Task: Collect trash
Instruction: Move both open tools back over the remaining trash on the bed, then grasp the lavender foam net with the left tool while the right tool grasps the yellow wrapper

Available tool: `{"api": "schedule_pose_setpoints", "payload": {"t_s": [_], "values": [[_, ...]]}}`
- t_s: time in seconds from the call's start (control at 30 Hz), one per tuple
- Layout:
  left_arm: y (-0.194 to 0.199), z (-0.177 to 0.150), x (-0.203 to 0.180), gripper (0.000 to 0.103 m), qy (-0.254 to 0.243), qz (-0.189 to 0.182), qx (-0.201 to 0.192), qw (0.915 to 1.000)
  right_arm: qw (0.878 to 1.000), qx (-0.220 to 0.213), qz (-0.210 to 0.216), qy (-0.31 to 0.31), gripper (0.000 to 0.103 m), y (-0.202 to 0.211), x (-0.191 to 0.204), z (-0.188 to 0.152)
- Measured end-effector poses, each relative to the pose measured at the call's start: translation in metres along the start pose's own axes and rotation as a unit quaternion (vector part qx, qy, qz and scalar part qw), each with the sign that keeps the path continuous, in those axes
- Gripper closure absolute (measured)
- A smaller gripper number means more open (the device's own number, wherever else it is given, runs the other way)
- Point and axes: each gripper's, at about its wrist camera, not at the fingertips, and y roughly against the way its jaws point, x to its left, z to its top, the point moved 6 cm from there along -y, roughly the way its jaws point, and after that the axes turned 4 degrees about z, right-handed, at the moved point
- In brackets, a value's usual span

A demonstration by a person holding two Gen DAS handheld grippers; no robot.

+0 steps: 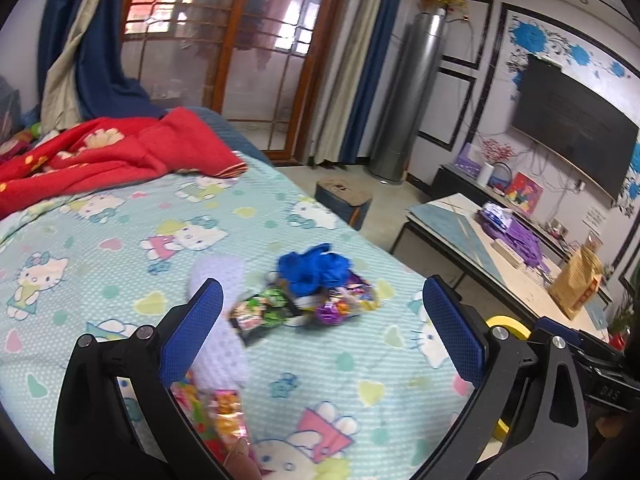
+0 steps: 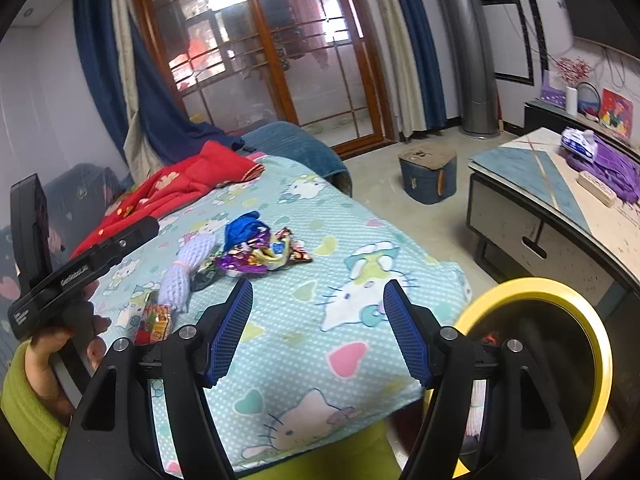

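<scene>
Nothing is collected yet, as far as I can judge; the trash pile (image 1: 308, 300) lies in a heap on the bed sheet (image 1: 340, 380), and the yellow-rimmed bin (image 2: 536, 360) stands off the bed's near corner, its inside too dark for me to tell what it holds. My left gripper (image 1: 324, 328) has its blue pads wide apart with nothing between them but sheet and, beyond, the pile; my right gripper (image 2: 318, 332) is likewise spread and empty, pointing down at bare sheet nearer me than the pile. The pile itself is a crumpled blue bag (image 1: 314, 268) on top of shiny snack wrappers (image 1: 344, 302), with a dark green-printed packet (image 1: 260, 312) on its near side; beside the pile lies a pale lilac knitted piece (image 2: 188, 268), and nearer me than that an orange-and-red candy packet (image 1: 228, 412). So every piece is left to pick and carry to the bin; I judge the work at its very start.

The surface is soft: a mint sheet printed with cartoon cats and hearts, so thin wrappers may sink and slip under the pads. Beyond the pile a red blanket (image 1: 120, 152) is bunched up; further still stand glazed wooden doors (image 2: 272, 60) and blue curtains (image 1: 100, 40). To the pile's right, across bare floor, are a small blue stool (image 2: 428, 176) and a low table (image 2: 528, 184) with purple cloth (image 2: 612, 168) on it.
</scene>
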Motion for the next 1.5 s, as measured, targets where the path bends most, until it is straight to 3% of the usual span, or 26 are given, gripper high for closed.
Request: {"api": "schedule_pose_setpoints", "payload": {"t_s": [0.27,0.6,0.93,1.0,1.2,1.4,1.5], "values": [[-0.016,-0.003,0.041,0.011,0.021,0.029,0.027,0.999,0.998,0.011,0.017,0.066,0.038,-0.04,0.04,0.01],[-0.043,-0.019,0.071,0.011,0.044,0.036,0.074,0.9956,0.985,0.065,0.004,0.16,0.066,-0.113,0.061,0.011],[-0.061,-0.03,0.077,0.011,0.055,0.03,0.096,0.9934,0.974,0.102,-0.013,0.204,0.079,-0.155,0.061,0.003],[-0.064,-0.03,0.076,0.011,0.054,0.029,0.098,0.9933,0.972,0.108,-0.013,0.206,0.087,-0.161,0.061,0.002],[-0.067,-0.033,0.074,0.025,0.047,0.024,0.104,0.9932,0.976,0.103,-0.001,0.192,0.099,-0.152,0.06,-0.004],[-0.07,-0.036,0.069,0.047,0.033,0.022,0.117,0.9923,0.982,0.1,0.028,0.155,0.1,-0.125,0.061,-0.011],[-0.071,-0.038,0.067,0.067,0.026,0.021,0.123,0.9919,0.985,0.098,0.047,0.13,0.1,-0.109,0.063,-0.014]]}}
